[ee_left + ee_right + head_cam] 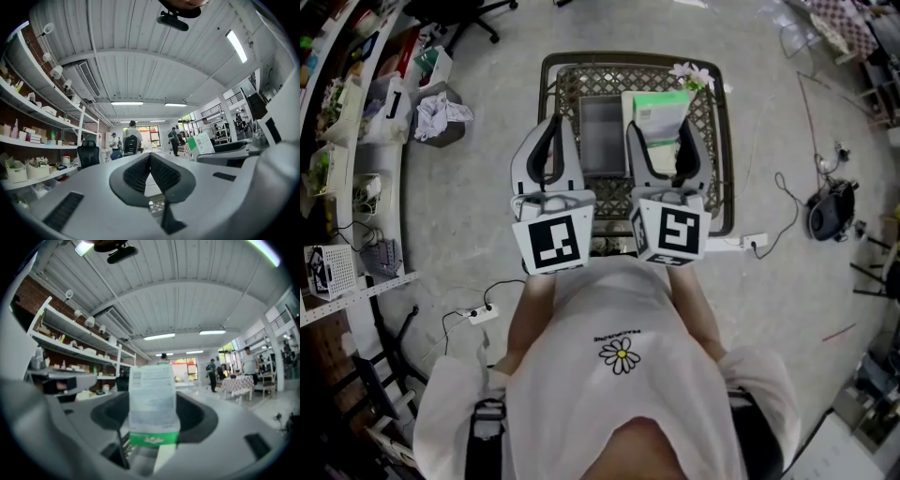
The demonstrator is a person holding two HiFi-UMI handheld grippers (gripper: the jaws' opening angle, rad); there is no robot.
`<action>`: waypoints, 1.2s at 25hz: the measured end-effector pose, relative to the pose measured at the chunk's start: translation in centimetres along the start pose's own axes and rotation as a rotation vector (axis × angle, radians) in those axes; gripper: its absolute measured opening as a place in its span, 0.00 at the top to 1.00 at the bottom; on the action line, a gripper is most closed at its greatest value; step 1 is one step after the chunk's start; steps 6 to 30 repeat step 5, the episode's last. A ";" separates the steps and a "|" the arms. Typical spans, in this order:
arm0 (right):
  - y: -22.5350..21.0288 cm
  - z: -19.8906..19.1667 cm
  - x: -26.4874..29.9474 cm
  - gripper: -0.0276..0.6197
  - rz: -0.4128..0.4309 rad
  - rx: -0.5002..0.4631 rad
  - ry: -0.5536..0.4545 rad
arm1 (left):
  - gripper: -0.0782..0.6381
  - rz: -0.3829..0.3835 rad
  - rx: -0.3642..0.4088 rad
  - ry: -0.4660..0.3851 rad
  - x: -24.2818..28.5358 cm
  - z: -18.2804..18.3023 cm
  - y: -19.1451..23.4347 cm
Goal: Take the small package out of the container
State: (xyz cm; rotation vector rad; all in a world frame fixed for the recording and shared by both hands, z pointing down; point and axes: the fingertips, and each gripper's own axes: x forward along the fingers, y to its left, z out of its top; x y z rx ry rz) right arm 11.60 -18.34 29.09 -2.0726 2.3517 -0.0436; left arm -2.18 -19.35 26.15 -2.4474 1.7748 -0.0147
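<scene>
the right gripper (662, 141) pinches the flat white-and-green small package (657, 109) upright, long axis along its jaws, over the brown lattice container (719, 150); the left gripper (551, 142), jaws pressed together, holds nothing.

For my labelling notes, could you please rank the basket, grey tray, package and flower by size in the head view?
1. Basket
2. Grey tray and package: alike, and the package may be nearer the camera
3. Flower
</scene>
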 end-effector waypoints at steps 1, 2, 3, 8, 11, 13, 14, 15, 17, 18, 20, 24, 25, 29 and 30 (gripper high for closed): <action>-0.1 0.0 0.0 0.47 -0.002 0.000 0.000 | 0.86 0.000 0.000 0.000 0.0 0.0 0.0; -0.1 0.0 -0.1 0.47 -0.003 0.000 0.000 | 0.86 0.000 0.001 -0.001 0.0 0.0 -0.1; -0.1 0.0 -0.1 0.47 -0.003 0.000 0.001 | 0.86 -0.001 0.001 -0.001 0.0 0.0 -0.1; -0.2 -0.1 -0.1 0.47 -0.003 -0.001 0.002 | 0.86 -0.001 0.002 0.000 0.0 0.0 -0.2; -0.2 -0.1 -0.1 0.47 -0.003 -0.001 0.002 | 0.86 -0.001 0.002 0.000 0.0 0.0 -0.2; -0.2 -0.1 -0.1 0.47 -0.003 -0.001 0.002 | 0.86 -0.001 0.002 0.000 0.0 0.0 -0.2; -0.2 -0.1 -0.1 0.47 -0.003 -0.001 0.002 | 0.86 -0.001 0.002 0.000 0.0 0.0 -0.2; -0.2 -0.1 -0.1 0.47 -0.003 -0.001 0.002 | 0.86 -0.001 0.002 0.000 0.0 0.0 -0.2; -0.2 -0.1 -0.1 0.47 -0.003 -0.001 0.002 | 0.86 -0.001 0.002 0.000 0.0 0.0 -0.2; -0.2 -0.1 -0.1 0.47 -0.003 -0.001 0.002 | 0.86 -0.001 0.002 0.000 0.0 0.0 -0.2; -0.2 -0.1 -0.1 0.47 -0.003 -0.001 0.002 | 0.86 -0.001 0.002 0.000 0.0 0.0 -0.2; -0.2 -0.1 -0.1 0.47 -0.003 -0.001 0.002 | 0.86 -0.001 0.002 0.000 0.0 0.0 -0.2; -0.2 -0.1 -0.1 0.47 -0.003 -0.001 0.002 | 0.86 -0.001 0.002 0.000 0.0 0.0 -0.2; -0.2 -0.1 -0.1 0.47 -0.003 -0.001 0.002 | 0.86 -0.001 0.002 0.000 0.0 0.0 -0.2; -0.2 -0.1 -0.1 0.47 -0.003 -0.001 0.002 | 0.86 -0.001 0.002 0.000 0.0 0.0 -0.2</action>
